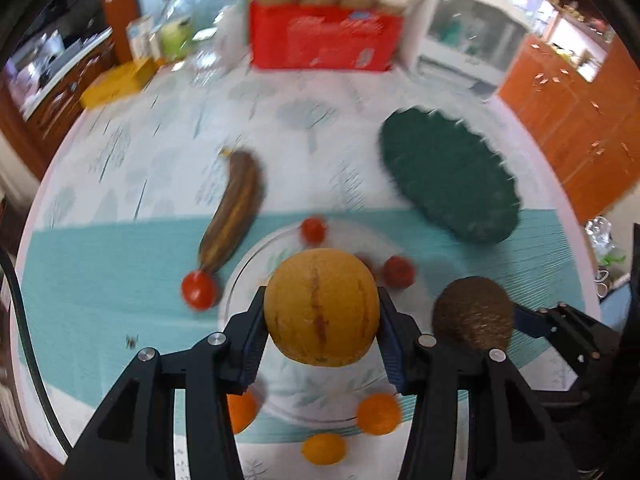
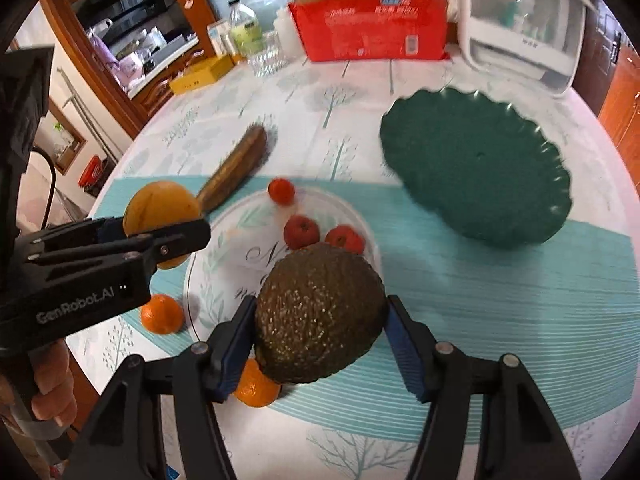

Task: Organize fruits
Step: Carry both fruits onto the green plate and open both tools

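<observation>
My left gripper (image 1: 322, 304) is shut on a round yellow striped fruit (image 1: 320, 320), held above a clear glass plate (image 1: 240, 280). In the right wrist view that fruit (image 2: 160, 204) hangs at the left. My right gripper (image 2: 320, 308) is shut on a dark bumpy avocado (image 2: 320, 320), also lifted over the glass plate (image 2: 192, 280). Small red fruits (image 2: 301, 232) lie on the plate, and another (image 1: 198, 290) lies beside it. A brown overripe banana (image 1: 234, 208) lies to the plate's far left. An empty dark green scalloped plate (image 2: 476, 168) sits at the right.
Three small oranges (image 1: 378, 414) lie on the teal mat near the glass plate's front rim. A red carton (image 2: 372, 28), a white container (image 2: 524, 20), bottles (image 2: 244, 28) and a yellow box (image 2: 200, 74) line the table's far edge. A hand (image 2: 52, 380) grips the left tool.
</observation>
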Motion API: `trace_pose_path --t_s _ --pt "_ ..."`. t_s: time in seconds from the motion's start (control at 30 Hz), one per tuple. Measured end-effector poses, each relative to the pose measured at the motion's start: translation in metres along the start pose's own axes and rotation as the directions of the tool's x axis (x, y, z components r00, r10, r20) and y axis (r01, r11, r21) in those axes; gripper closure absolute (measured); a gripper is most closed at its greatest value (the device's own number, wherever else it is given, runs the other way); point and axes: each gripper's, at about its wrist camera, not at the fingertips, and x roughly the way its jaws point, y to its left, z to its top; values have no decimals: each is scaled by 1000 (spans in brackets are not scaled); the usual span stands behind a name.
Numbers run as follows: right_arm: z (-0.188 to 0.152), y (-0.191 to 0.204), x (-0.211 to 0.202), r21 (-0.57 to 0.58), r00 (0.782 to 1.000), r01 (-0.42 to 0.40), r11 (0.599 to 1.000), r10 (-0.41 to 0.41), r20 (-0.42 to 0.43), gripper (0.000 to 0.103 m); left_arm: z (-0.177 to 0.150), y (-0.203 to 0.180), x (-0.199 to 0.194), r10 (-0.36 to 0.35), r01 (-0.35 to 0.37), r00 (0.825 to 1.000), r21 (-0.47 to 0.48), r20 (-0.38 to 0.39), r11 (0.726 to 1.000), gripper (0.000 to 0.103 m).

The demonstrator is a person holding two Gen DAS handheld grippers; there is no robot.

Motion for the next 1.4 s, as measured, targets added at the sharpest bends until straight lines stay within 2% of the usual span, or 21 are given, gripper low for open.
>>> trace_pose_path --t_s 0.27,0.5,0.63,0.73,0.87,1.0,1.17,1.33,1.4 --pt "40 -37 -40 53 987 85 995 -91 129 40 57 -48 -23 -57 47 995 126 82 991 55" --pt "82 -83 -38 122 949 228 966 -249 193 40 110 -87 1 -79 57 991 190 109 980 55" --pt "100 -112 -14 150 933 299 942 -322 163 40 133 -106 35 -75 55 993 198 94 979 55" --pt "106 -133 8 170 936 315 934 -336 106 40 141 -116 64 -51 34 995 207 81 978 55" --pt "102 -153 37 158 935 342 926 -352 39 40 145 -124 110 -9 7 1000 207 5 978 55" --pt "95 -161 58 147 938 344 927 -346 -14 39 140 -128 151 14 2 997 203 -77 979 55" --pt "89 -160 72 126 937 350 928 -346 -49 39 133 -131 174 22 3 992 199 -122 980 55" --pt "91 -155 73 90 933 360 929 -359 -21 39 133 -130 186 30 -3 989 180 -145 984 54" --pt "92 -153 72 78 935 354 932 -354 -12 38 133 -132 184 30 -5 991 188 -131 982 47"
